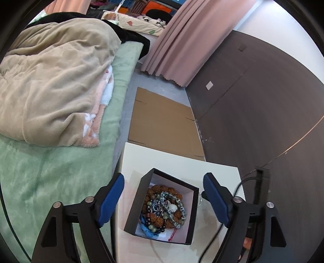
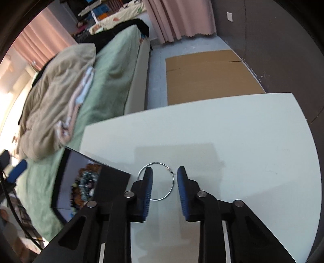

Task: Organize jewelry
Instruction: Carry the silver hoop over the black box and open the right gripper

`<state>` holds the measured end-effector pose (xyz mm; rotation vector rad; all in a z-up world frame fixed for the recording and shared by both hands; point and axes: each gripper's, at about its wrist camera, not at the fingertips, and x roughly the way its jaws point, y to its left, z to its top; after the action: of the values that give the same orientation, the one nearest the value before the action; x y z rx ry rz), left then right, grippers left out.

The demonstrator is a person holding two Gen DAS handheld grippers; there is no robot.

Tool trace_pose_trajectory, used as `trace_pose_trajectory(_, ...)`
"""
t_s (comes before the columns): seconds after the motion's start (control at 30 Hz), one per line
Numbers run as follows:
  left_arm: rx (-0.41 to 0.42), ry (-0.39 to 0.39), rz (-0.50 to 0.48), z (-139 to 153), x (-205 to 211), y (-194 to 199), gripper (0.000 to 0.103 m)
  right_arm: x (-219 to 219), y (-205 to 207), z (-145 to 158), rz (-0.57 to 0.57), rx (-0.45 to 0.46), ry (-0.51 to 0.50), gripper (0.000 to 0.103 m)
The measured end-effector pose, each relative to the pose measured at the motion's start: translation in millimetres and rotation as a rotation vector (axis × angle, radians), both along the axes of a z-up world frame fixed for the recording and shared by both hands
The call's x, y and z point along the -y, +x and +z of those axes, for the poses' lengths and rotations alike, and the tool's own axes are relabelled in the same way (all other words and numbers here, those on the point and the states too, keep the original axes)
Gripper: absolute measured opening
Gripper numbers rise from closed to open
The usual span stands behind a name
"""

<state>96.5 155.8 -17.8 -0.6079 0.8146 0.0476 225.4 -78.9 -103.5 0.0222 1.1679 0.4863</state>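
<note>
a: on the desk (image 2: pixel 222 125), where is the hoop earring (image 2: pixel 162 182)?
b: lying flat under the right gripper (image 2: pixel 165 172), pads parted, not pinching it.
a: left gripper (image 1: pixel 164 180)?
b: wide apart over the black box (image 1: pixel 194 206) of bracelets (image 1: pixel 165 208), at the hoop's nine o'clock.

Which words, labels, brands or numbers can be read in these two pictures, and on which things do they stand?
None can be read in either view.
Black box: no print shows on its walls.
White table: bare, no marking.
Cardboard sheet: plain.
Colourful items beyond the bed: too small and blurred to tell.
</note>
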Motion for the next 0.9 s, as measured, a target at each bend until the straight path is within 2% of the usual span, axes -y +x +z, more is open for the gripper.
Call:
trace_pose_trajectory(0.07,0.001,-0.003,-0.003,0,-1,2,0.085,-4,2,-6,0.001,0.008,-0.038,0.015)
trace_pose_trajectory(0.27,0.0,-0.011,-0.008,-1,0,4,0.09,-14,1,-13,0.027,0.053,-0.109,0.014)
trace_pose_trajectory(0.37,0.0,-0.011,-0.005,0,-1,1,0.093,-14,-3,-12,0.04,0.056,-0.131,0.004)
trace_pose_trajectory(0.5,-0.004,-0.008,-0.002,-1,-3,-3,0.094,-1,-8,-7,0.017,0.006,-0.059,0.003)
trace_pose_trajectory(0.77,0.01,-0.011,-0.006,2,-3,-14,0.098,18,-23,30,-0.002,0.029,0.126,0.003)
trace_pose_trajectory(0.9,0.016,-0.012,-0.003,3,-5,-17,0.098,15,-33,50,0.04,0.048,0.237,0.003)
